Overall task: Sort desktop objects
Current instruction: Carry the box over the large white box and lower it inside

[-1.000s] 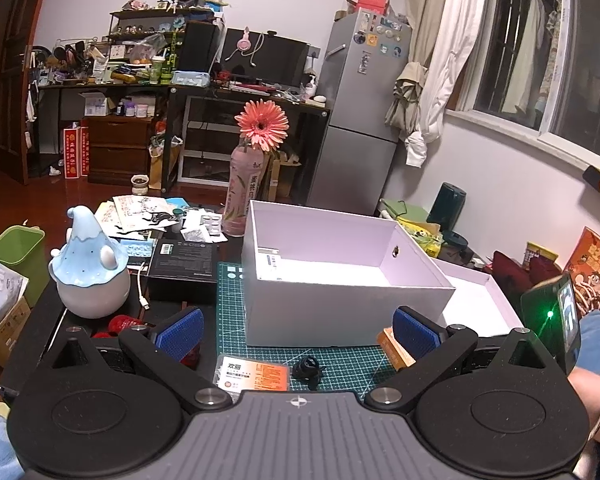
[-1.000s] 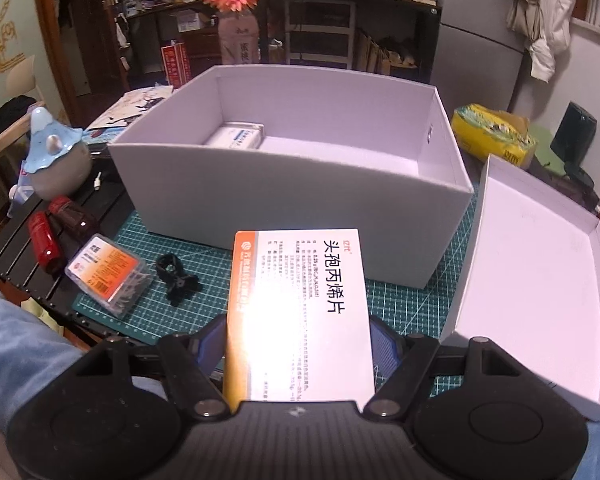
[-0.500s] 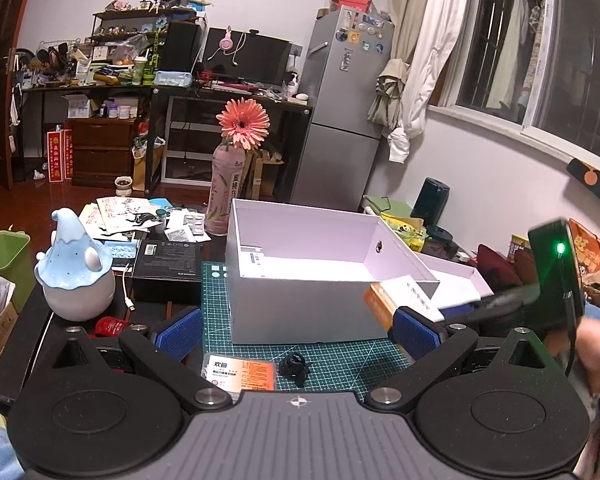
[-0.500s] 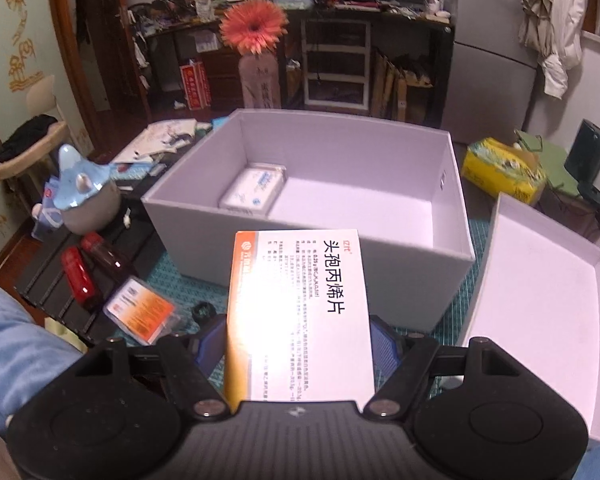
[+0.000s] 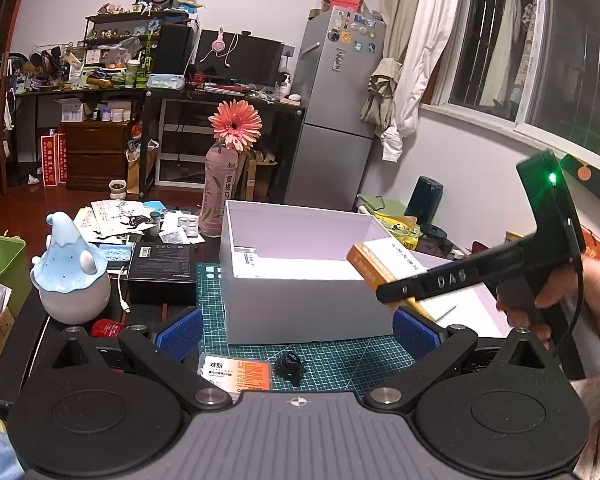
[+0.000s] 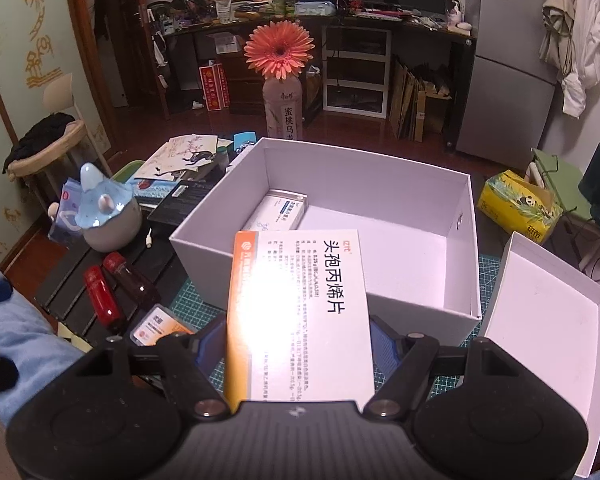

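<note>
My right gripper (image 6: 298, 346) is shut on a white and orange medicine box (image 6: 298, 312), its blue pads pressed on the box's long sides. It hangs above the near wall of the open white storage box (image 6: 466, 216). A white and blue medicine box (image 6: 278, 212) lies inside at the far left corner. In the left wrist view the same held medicine box (image 5: 384, 262) hovers at the storage box's (image 5: 300, 304) right front corner, carried by a hand. My left gripper (image 5: 296, 330) stands open and empty above the green mat (image 5: 340, 356), near an orange-labelled case (image 5: 236, 372) and a small black clip (image 5: 288, 364).
The white lid (image 6: 548, 320) lies right of the storage box. Left of it stand a blue and white figurine (image 5: 72, 276), a black flat box (image 5: 162, 266), red tubes (image 6: 100, 300) and loose papers (image 5: 112, 216). A bottle holding a pink flower (image 5: 220, 192) stands behind.
The right gripper has risen with the medicine box and now looks down into the storage box; in the left wrist view it has come in from the right. The left gripper stayed put.
</note>
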A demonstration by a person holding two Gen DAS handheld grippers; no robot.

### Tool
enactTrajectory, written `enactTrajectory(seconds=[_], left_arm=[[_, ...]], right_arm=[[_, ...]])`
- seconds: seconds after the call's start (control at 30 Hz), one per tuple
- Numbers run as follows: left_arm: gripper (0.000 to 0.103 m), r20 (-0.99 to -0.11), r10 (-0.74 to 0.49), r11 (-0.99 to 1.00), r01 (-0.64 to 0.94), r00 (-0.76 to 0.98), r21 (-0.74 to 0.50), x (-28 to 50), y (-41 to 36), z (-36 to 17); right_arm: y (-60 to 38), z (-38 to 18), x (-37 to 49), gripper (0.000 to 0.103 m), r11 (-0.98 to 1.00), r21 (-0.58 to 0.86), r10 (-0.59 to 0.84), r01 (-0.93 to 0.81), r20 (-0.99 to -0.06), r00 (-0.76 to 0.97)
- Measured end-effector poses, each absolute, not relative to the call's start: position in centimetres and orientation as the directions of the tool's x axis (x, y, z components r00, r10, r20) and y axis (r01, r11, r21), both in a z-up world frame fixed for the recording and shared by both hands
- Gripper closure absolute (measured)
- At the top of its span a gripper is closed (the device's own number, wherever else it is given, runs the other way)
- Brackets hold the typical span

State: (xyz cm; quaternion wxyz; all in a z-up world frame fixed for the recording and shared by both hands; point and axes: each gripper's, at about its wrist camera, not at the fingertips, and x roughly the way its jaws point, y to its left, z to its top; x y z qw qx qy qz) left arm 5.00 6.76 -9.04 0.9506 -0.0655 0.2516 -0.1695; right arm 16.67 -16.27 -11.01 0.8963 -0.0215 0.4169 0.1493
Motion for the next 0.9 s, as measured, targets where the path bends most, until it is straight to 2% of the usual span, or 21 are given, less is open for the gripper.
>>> enactTrajectory(seconds=[0.47,0.9], left_arm=[[0.001,-0.466,-0.353,0.935,0.288,0.812,-0.207,5.1,6.6,-9.1],[0.001,-0.476,-0.37,0.927,0.283,0.798,-0.247,5.6,7.1,-9.6]], right_arm=[[-17.7,-8.3,22.0,0.031,0.974,0.102,0.205,-0.2,-0.768,0.606],[-17.3,-9.0,27.8,0.031,0.985,0.068,0.149,-0.157,-0.795,0.589]])
